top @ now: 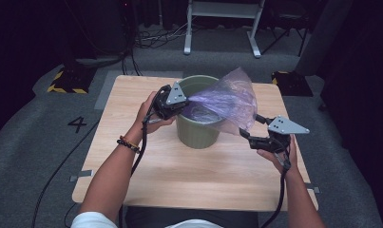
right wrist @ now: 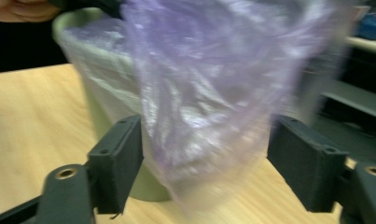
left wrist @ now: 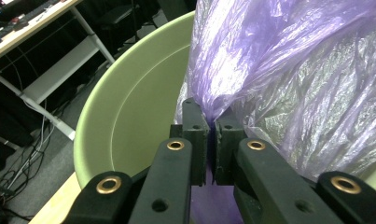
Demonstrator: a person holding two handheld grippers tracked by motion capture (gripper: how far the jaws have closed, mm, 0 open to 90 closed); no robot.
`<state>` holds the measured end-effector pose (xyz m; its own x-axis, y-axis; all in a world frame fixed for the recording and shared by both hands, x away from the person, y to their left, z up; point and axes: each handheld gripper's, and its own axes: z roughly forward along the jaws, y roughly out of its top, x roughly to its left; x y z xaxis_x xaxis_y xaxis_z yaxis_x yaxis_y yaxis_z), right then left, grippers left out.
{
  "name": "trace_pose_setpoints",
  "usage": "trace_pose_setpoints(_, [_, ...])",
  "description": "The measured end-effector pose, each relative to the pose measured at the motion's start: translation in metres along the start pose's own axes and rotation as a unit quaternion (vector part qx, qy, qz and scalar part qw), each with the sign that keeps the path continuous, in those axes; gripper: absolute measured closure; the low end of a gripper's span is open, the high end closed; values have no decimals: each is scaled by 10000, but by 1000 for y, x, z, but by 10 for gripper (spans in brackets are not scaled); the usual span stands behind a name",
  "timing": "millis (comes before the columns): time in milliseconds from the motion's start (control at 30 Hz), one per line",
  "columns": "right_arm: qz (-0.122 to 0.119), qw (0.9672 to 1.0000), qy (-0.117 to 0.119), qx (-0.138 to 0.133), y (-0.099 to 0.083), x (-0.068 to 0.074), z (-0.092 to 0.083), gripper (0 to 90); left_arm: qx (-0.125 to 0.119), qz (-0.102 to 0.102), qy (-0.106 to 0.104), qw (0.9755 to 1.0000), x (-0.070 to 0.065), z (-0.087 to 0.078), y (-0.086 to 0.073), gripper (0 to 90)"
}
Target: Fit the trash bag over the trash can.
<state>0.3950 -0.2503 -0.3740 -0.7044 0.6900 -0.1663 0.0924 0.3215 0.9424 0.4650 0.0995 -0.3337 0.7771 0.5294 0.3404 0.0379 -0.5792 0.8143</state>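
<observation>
So the purple plastic bag point(top: 227, 97) is half in, half out of the green bin point(top: 197, 130), which sits around the middle of the wooden table point(top: 189, 175), a bit toward the far edge. Part of the bag is tucked down inside the bin and the rest billows up and out over the rim toward the right side of the high view.

Relative to the jaws: the left gripper point(top: 179, 102) is right at the bin's near-left rim, and in the left gripper view the bag's edge point(left wrist: 209, 112) is pinched between the two pads, with the bin's pale green inner wall point(left wrist: 134, 121) just to the left of them. The right gripper point(top: 250, 127) sits lower, beside the bin on the right, and the loose lower end of the bag point(right wrist: 209, 140) hangs in the gap between its jaws.

Direction-wise, the bag stretches roughly from the left gripper's pinch point across the bin mouth and up toward the far right, so its long axis runs diagonally left-to-right and upward, with a flap drooping down to the right gripper.

Jaws: left ones are clamped almost fully together on a thin fold of the plastic. The right ones stand wide apart, pads well clear on both sides of the bag, so nothing is gripped there. The right gripper view is a bit blurry, fwiw.
</observation>
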Motion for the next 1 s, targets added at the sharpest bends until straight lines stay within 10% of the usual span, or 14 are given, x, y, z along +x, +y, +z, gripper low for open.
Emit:
trace_pose_setpoints(100, [-94, 9994, 326, -102, 4, 6, 9, 599, -21, -76, 1, 10000, 2, 0, -1, 798])
trace_pose_setpoints(333, [-475, 9977, 373, -319, 20, 19, 14, 859, -69, -229, 1, 9997, 7, -7, -4, 604])
trace_pose_setpoints(633, [-932, 9953, 215, -152, 38, 36, 17, 887, -460, -360, -364, 9976, 0, -29, 0, 240])
trace_pose_setpoints(833, [-1221, 9921, 284, -57, 49, 49, 22, 870, -587, 214, -593, 9963, -35, -33, 15, 246])
trace_pose_setpoints(1000, [-1366, 9898, 389, -80, 54, 58, 24, 826, -465, 497, -661, 9955, -48, -22, 18, 459])
